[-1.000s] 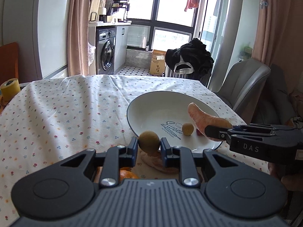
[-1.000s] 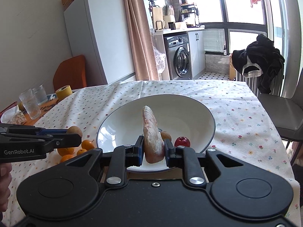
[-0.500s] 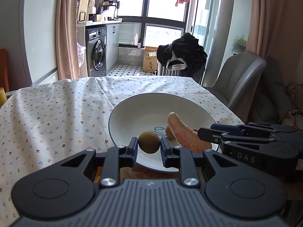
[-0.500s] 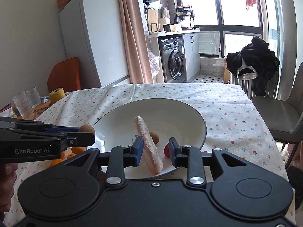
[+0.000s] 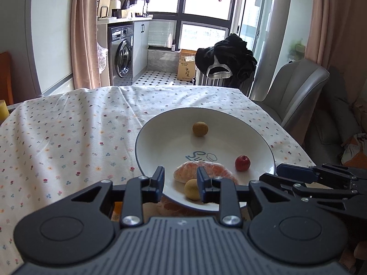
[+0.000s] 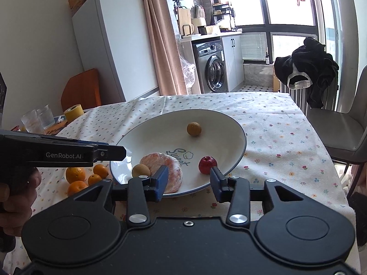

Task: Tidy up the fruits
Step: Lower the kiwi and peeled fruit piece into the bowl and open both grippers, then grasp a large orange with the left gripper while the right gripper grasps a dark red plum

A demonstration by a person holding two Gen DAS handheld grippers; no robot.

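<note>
On the floral-cloth surface, white bowl now holds four items. Since a second ago: left gripper let go its brown round fruit, now lying at near rim; right gripper let go the wrapped orange-pink fruit, now resting on bowl floor touching the brown one. Both sets of jaws stand wide, holding nothing. Second brown fruit sits toward far side, red fruit near the right jaw. Judgement: two placements done; oranges outside the bowl on the left remain. Wrapped fruit: long axis roughly left-right in left wrist view, lying flat; which end leads, cannot tell.
</note>
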